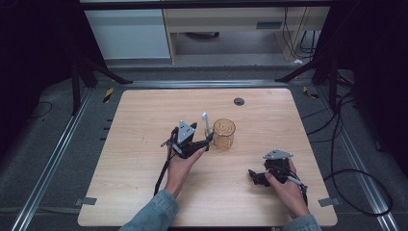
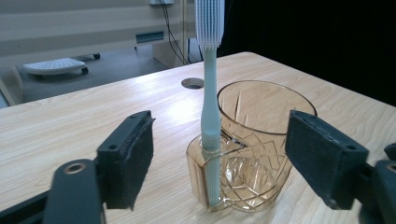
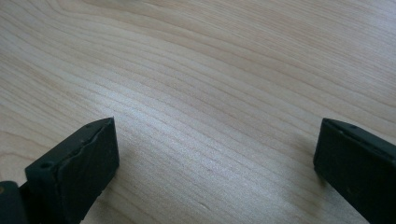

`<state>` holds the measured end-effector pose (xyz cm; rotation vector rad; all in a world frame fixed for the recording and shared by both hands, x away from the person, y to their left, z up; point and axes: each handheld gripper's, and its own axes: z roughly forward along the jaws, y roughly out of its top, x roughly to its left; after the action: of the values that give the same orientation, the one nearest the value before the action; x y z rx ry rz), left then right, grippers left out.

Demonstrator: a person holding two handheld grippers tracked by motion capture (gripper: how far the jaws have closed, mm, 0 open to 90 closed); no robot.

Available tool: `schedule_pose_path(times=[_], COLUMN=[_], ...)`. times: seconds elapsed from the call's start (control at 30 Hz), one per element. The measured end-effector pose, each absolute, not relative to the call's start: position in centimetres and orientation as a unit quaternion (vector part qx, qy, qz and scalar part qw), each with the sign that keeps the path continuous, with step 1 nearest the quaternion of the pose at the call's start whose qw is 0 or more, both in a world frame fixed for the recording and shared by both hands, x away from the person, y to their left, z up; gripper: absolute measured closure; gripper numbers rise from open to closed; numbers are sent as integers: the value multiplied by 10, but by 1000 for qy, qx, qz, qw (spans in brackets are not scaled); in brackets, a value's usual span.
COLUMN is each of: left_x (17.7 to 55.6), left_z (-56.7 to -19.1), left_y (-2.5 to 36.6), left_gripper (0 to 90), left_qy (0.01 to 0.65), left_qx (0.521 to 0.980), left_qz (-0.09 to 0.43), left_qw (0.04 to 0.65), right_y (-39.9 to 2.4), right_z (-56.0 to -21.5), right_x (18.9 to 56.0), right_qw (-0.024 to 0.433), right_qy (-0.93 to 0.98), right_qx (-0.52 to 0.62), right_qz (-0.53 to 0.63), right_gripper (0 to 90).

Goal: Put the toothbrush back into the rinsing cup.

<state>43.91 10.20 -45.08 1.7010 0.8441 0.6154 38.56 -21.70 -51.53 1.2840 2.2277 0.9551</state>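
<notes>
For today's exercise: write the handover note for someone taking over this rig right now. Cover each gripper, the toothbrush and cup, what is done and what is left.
Left gripper: open, jaws either side of the toothbrush without touching it.
Right gripper: open, holds nothing, low over bare table.
Toothbrush stands upright, bristles up, in the side slot of the amber cup near mid-table.
Done: brush placed in its holder.
Left: probably just draw the left gripper back without knocking the brush.
</notes>
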Motion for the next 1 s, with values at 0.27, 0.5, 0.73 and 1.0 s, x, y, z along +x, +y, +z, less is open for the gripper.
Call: schedule_pose_path(times=[0.27, 0.5, 0.73, 1.0], left_x=[439, 436, 432, 438], left_z=[-445, -438, -437, -439], left_y=[106, 110, 111, 125], left_gripper=[144, 104, 89, 82], left_qy=[344, 336, 330, 345], left_qx=[751, 764, 779, 794], left_qz=[236, 227, 208, 187], left_qw=[512, 502, 492, 465], right_y=[-217, -217, -217, -217], right_z=[-515, -515, -515, -515], right_x=[386, 386, 386, 386], right_qw=[198, 198, 198, 198], right_qy=[796, 796, 796, 796], right_qx=[459, 460, 459, 460], right_qz=[341, 341, 341, 341], right_gripper=[4, 4, 4, 4])
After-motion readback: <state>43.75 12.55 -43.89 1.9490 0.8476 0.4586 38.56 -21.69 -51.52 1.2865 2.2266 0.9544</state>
